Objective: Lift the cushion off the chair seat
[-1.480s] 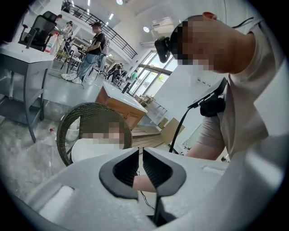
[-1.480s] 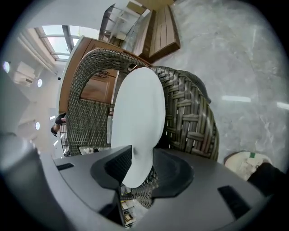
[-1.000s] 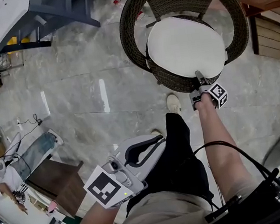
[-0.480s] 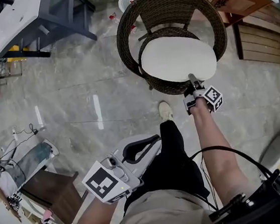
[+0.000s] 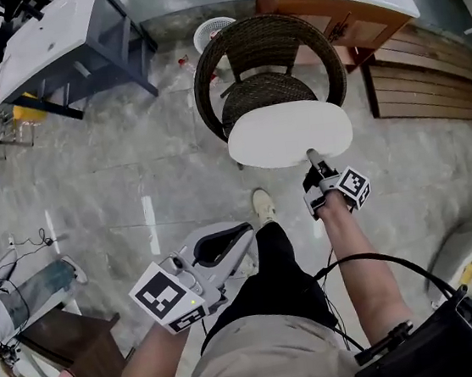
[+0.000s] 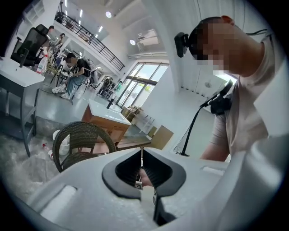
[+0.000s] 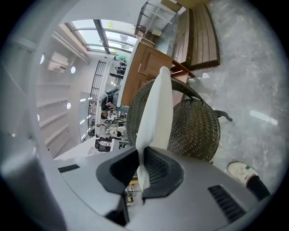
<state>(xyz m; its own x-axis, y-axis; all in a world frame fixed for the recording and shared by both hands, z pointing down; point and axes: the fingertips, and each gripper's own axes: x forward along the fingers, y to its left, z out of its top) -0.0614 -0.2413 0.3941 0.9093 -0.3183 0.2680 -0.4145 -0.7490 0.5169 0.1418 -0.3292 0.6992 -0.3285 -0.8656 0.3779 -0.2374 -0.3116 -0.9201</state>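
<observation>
**Marble floor (image 5: 129,154), wicker seat (image 5: 265,92) bared**

The white cushion (image 5: 289,134), flat on the chair (image 5: 261,33) a second ago, now hangs forward of the seat, its near edge pinched by the right tongs (image 5: 313,165). The left tongs (image 6: 141,158) are pressed together, empty. The lift looks nearly done.

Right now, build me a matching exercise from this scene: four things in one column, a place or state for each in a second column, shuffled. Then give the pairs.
Things
1. cushion
2. left gripper
3. wicker chair
4. white basket

Places or states
A. stands just beyond the chair's back
B. jaws together, nothing held
C. edge pinched in the right gripper
D. seat partly uncovered

Pairs: 1-C, 2-B, 3-D, 4-A
</observation>
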